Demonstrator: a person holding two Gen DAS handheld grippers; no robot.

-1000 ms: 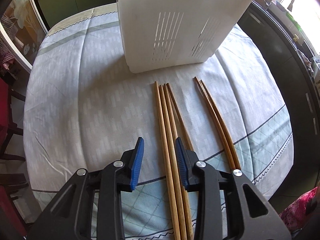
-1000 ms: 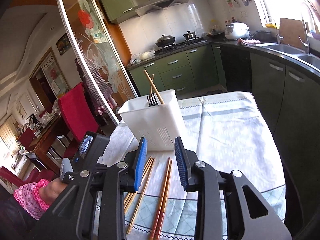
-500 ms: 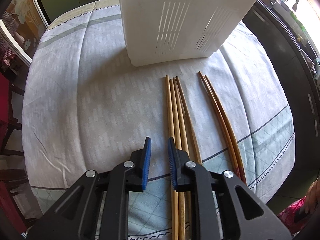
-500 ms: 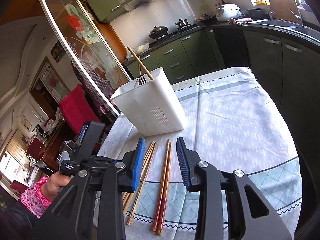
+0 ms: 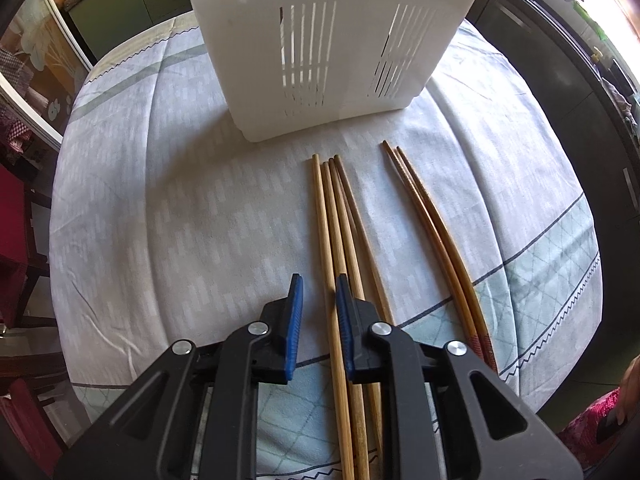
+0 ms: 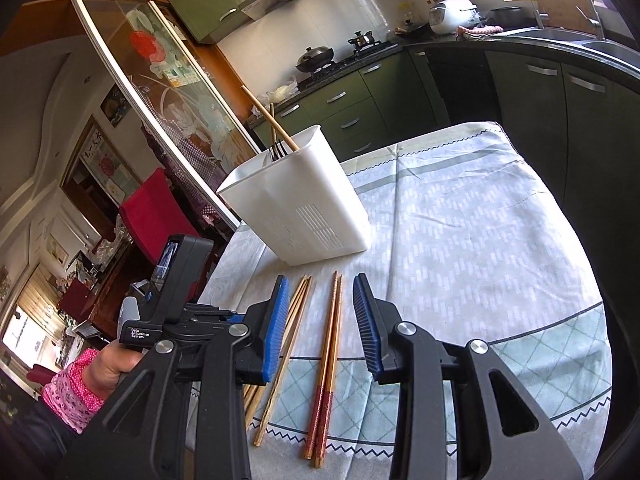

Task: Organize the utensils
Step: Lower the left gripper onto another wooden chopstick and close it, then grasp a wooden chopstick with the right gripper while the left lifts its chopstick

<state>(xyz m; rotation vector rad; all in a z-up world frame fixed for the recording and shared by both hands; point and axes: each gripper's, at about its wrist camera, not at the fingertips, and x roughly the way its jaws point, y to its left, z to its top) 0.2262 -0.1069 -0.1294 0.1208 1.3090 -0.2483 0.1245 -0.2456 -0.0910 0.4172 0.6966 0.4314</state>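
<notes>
A white slotted utensil holder (image 5: 332, 40) stands on the table; in the right wrist view (image 6: 304, 204) it holds a chopstick and a fork. Several light bamboo chopsticks (image 5: 336, 232) lie in a bundle in front of it, also seen in the right wrist view (image 6: 288, 320). A darker pair with red ends (image 5: 432, 232) lies to their right (image 6: 330, 332). My left gripper (image 5: 318, 292) is open with a narrow gap, low over the bundle; one chopstick runs between its fingers. My right gripper (image 6: 322, 300) is open and empty, above the darker pair.
The table wears a pale patterned cloth (image 5: 160, 220) with its front edge near the grippers. Red chairs (image 6: 154, 216) stand to the left. A dark kitchen counter (image 6: 560, 60) runs along the right side, with green cabinets (image 6: 360, 100) behind.
My left gripper narrowed its gap and moved forward toward the holder, now straddling a chopstick. My right gripper tilted down and came lower over the darker pair.
</notes>
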